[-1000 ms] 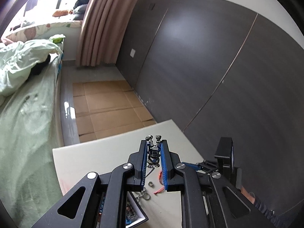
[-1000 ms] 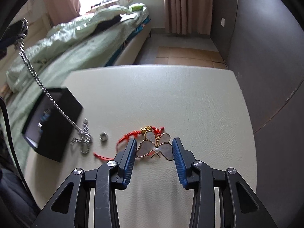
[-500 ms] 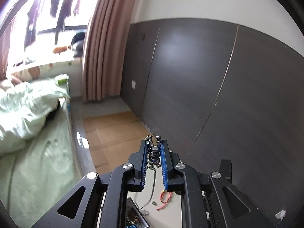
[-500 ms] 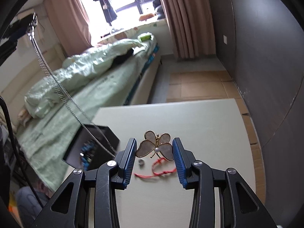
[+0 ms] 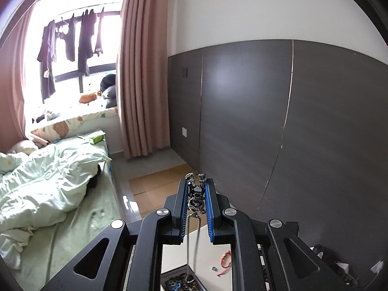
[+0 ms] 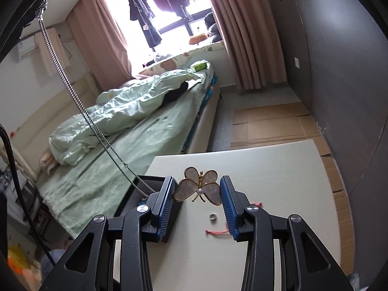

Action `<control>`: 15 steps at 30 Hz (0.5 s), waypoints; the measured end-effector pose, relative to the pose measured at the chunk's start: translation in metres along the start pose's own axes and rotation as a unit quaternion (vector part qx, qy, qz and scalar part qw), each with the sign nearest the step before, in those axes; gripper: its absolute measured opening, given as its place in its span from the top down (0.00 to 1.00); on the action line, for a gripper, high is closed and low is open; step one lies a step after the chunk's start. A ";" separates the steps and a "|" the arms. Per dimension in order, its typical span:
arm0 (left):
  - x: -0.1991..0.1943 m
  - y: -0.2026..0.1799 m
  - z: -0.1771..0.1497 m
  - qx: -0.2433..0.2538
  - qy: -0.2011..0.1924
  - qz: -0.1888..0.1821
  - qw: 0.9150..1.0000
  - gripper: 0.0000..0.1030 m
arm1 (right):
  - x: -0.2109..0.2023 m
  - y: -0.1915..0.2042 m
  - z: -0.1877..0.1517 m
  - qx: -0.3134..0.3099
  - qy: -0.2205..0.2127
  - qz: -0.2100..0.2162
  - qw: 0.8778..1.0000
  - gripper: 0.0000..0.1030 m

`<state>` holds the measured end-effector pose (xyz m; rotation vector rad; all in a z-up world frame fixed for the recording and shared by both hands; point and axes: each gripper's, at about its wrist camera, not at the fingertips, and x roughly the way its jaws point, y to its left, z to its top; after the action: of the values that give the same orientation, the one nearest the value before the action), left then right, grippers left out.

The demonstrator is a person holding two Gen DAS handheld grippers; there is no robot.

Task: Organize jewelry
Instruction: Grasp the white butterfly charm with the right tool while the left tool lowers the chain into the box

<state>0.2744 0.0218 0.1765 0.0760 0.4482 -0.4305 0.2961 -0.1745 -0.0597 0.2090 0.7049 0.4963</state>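
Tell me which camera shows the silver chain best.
The right wrist view: the silver chain runs in one long line from the left gripper at top left down to the black box. The left wrist view shows only a short length hanging below the pendant clamped between its fingers.

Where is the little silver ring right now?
The silver ring lies on the white table, seen in the right wrist view between the right gripper's fingers, below the butterfly brooch and just above the red cord.
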 end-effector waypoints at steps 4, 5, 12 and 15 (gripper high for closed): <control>0.002 0.000 -0.006 -0.002 0.007 0.007 1.000 0.86 | 0.002 0.005 -0.003 -0.007 0.003 0.004 1.000 0.61; 0.004 0.002 -0.009 -0.004 0.010 0.008 1.000 0.86 | 0.002 0.005 -0.003 -0.007 0.004 0.004 1.000 0.61; 0.024 0.011 -0.023 -0.015 0.027 -0.003 1.000 0.86 | 0.005 0.003 -0.005 -0.005 0.007 0.003 1.000 0.61; 0.036 0.011 -0.033 -0.015 0.035 -0.013 0.999 0.86 | 0.008 0.002 -0.006 -0.003 0.011 0.000 1.000 0.61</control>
<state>0.2948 0.0230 0.1311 0.0560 0.5247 -0.4482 0.2967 -0.1692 -0.0679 0.1971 0.7250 0.5009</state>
